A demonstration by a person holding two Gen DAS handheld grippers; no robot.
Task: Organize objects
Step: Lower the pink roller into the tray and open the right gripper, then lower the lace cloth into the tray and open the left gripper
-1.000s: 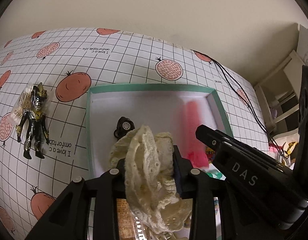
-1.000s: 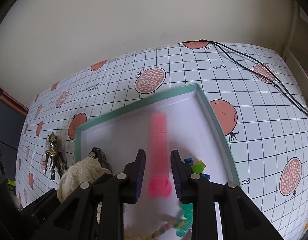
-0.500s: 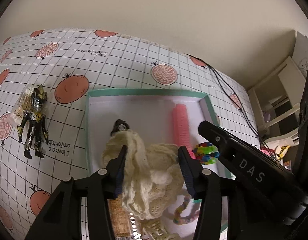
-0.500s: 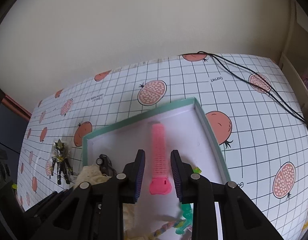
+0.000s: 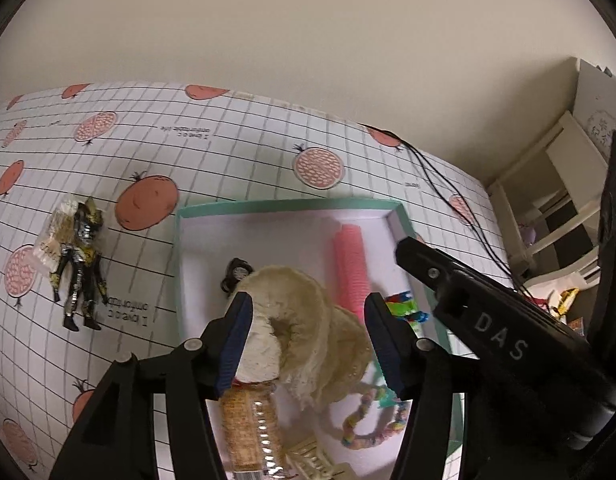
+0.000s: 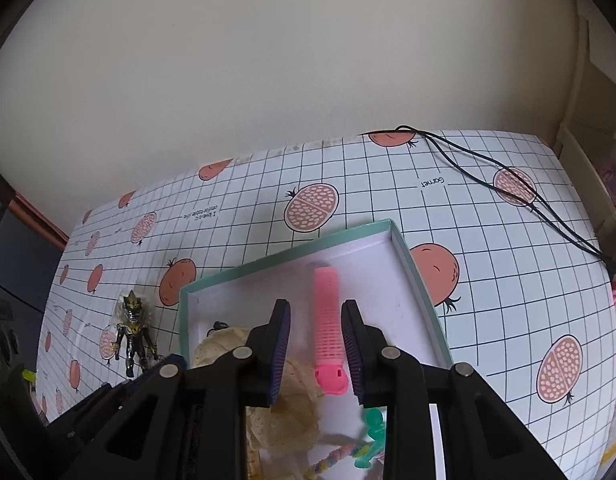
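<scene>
The cream lace fabric bundle (image 5: 304, 320) lies inside the shallow teal-rimmed white box (image 5: 268, 205), beside the pink ribbed plastic roller (image 6: 327, 332). The left gripper (image 5: 306, 340) hangs over the bundle, jaws spread apart, gripping nothing. The right gripper (image 6: 315, 354) straddles the roller, jaws parted and clear of it. A black-and-gold action figure (image 5: 80, 268) lies on the pomegranate-print gridded tablecloth (image 6: 487, 280), left of the box.

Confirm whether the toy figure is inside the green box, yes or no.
No. In the left wrist view the toy figure lies on the patterned tablecloth, left of the green box and outside its rim.
</scene>
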